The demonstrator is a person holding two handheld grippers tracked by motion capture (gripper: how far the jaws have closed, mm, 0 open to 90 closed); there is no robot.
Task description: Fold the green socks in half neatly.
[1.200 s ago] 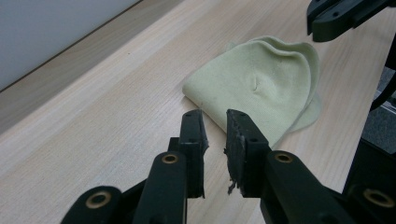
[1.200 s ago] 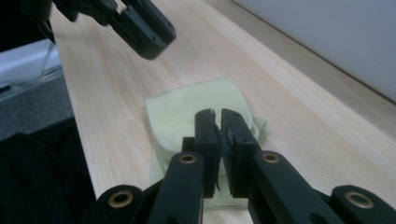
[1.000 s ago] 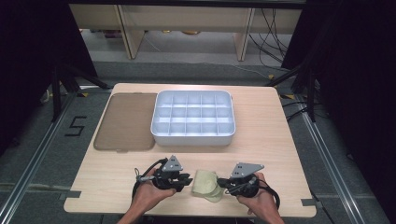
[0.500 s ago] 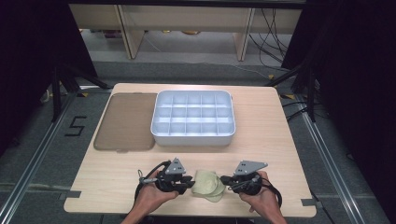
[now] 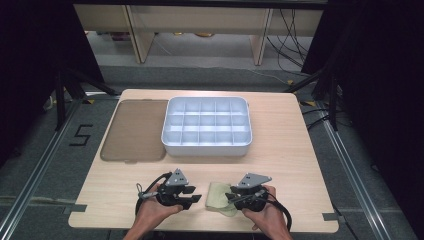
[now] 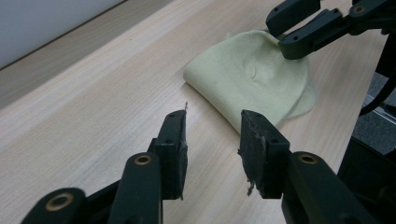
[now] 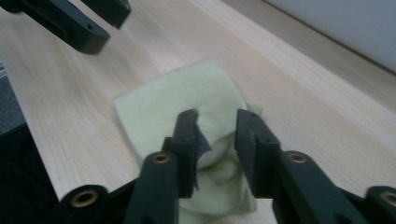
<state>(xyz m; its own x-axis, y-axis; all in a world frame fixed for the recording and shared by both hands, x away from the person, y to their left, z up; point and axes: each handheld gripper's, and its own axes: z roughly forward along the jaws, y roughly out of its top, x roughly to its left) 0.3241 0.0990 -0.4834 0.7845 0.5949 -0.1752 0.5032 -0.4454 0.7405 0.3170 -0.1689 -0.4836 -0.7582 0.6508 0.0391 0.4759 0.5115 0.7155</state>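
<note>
two grippers sit at the near edge of the table (image 5: pixel 300 150), a folded pale yellow cloth (image 5: pixel 218 196) flat between them. left gripper (image 6: pixel 212 135): jaws have just been opening, now apart with bare wood between them, tips just short of the cloth's edge. right gripper (image 7: pixel 215 135): jaws have also just been opening; cloth lies under and between them, pads not pressing on it. farther back, a white compartment tray (image 5: pixel 206 127) at mid-table, a brown mat (image 5: pixel 136 129) at its left.

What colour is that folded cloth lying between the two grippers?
The cloth is plain pale yellow-green, clearest in the left gripper view.
</note>
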